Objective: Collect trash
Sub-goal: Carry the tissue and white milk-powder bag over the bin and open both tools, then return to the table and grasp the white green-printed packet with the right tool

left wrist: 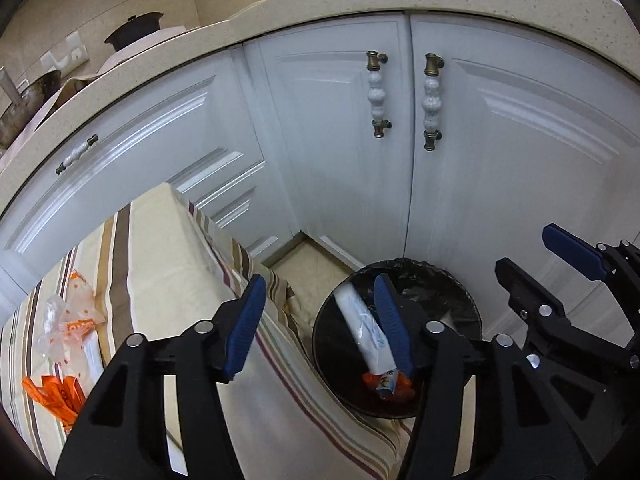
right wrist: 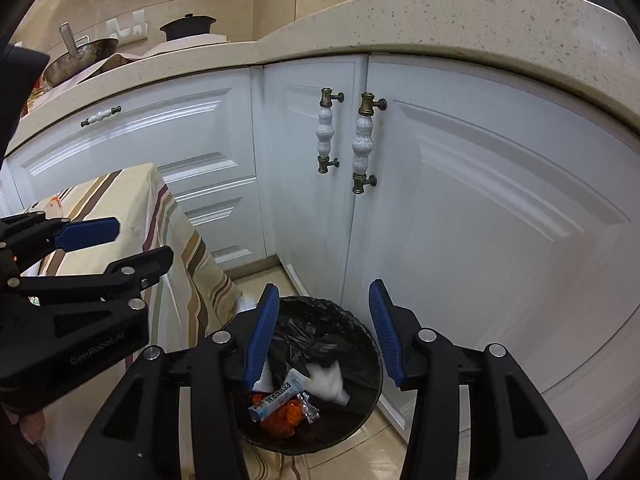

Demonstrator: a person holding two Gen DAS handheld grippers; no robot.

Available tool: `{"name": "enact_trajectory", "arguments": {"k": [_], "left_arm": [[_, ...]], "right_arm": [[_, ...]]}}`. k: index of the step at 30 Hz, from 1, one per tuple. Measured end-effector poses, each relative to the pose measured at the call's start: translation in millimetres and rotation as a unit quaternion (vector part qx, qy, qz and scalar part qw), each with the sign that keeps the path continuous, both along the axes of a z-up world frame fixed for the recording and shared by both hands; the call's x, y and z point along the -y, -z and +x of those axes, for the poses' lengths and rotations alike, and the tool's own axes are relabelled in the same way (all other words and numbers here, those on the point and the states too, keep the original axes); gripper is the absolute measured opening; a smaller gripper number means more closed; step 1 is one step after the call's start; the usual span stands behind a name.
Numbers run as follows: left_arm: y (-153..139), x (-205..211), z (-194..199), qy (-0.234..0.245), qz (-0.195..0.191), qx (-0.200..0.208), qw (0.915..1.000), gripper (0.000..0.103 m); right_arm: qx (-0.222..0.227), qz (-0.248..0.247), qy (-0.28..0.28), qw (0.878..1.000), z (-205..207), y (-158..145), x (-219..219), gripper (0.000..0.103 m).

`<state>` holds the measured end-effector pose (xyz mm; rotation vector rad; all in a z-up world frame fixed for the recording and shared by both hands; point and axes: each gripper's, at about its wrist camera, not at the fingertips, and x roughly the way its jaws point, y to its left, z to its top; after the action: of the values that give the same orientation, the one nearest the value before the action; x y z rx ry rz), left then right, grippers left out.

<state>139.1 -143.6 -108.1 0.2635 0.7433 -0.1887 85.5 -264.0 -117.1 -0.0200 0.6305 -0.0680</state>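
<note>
Above the black-lined waste bin (right wrist: 362, 344), left gripper (left wrist: 324, 320) and right gripper (right wrist: 324, 336) hang with fingers wide, gripping nothing: deposit step. Wrappers (right wrist: 286, 400) lie inside; next, reach for the orange-dotted bags (left wrist: 68, 320) on the striped tablecloth (left wrist: 168, 248).

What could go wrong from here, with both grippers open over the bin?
1. The white wrapper seems to be dropping at the bin rim nearest the table; it could snag there or land on the floor.
2. Orange wrappers and a clear orange-dotted bag remain on the striped tablecloth, so collecting could stop early.
3. The left gripper and right gripper hang close together and might collide.
</note>
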Motion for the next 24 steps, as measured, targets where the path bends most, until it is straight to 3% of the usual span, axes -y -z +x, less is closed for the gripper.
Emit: {"name": "enact_trajectory", "arguments": {"k": [8,14,24], "left_arm": [[-22.4,-35.8,-20.7,-0.027,-0.019,0.02,0.9993,0.066],[-38.2,-84.9,-44.8,-0.068,-0.027,0.034,0.9967,0.066],[-52.0,-180.9,-87.1,-0.17,-0.039,0.043,0.9837,0.066]], "right_arm": [[0.007,0.014,-0.02,1.0,-8.1,-11.1,-16.3,0.048],[0.018,0.029,-0.081,0.996,-14.3,-25.3,-61.0,0.048],[0.013,0.035,-0.178,0.983,-24.0,-33.3,-135.7,0.048]]}}
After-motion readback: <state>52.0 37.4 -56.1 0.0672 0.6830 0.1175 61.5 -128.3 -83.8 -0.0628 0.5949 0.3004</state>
